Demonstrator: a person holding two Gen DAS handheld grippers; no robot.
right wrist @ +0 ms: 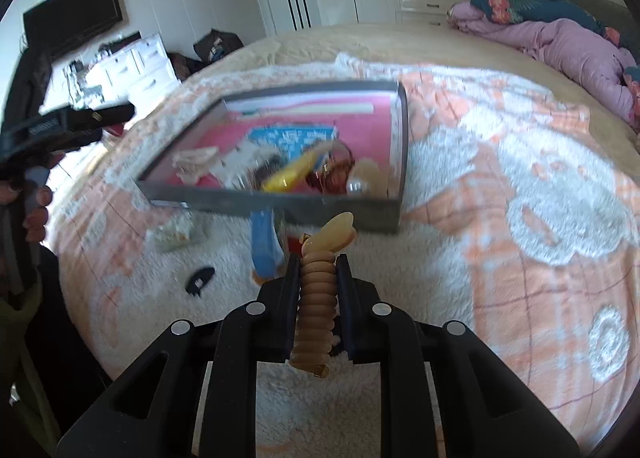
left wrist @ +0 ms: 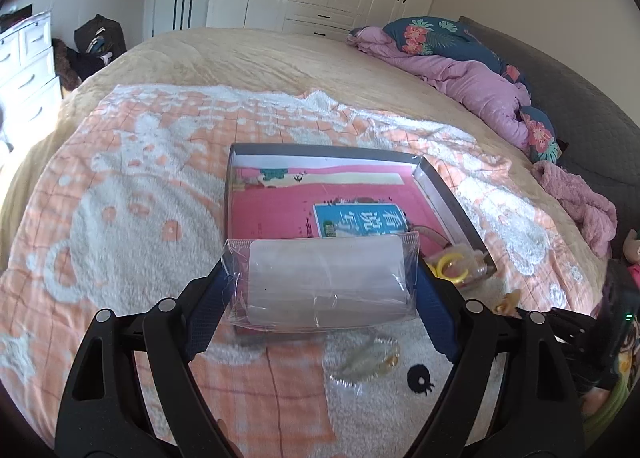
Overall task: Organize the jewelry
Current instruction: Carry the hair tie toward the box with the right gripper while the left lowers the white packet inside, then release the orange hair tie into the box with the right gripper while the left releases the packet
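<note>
In the left wrist view, my left gripper (left wrist: pixel 322 270) holds a clear plastic packet (left wrist: pixel 324 290) with a white card inside. Its blue pads press on the packet's two ends, just over the near edge of a shallow grey box (left wrist: pixel 438 190). The box is lined in pink and blue and has a yellow ring (left wrist: pixel 450 266) in its near right corner. In the right wrist view, my right gripper (right wrist: pixel 318 262) is shut on a tan ridged hair clip (right wrist: pixel 316 298), right in front of the box's near wall (right wrist: pixel 280 206). Several pieces lie jumbled inside the box.
The box sits on an orange and white blanket (left wrist: pixel 140 218) spread over a bed. A blue bangle (right wrist: pixel 262 246) and a clear clip (right wrist: pixel 172 232) lie on the blanket by the box. Purple bedding (left wrist: pixel 472 82) is heaped at the far right, white drawers (left wrist: pixel 24 58) stand at the left.
</note>
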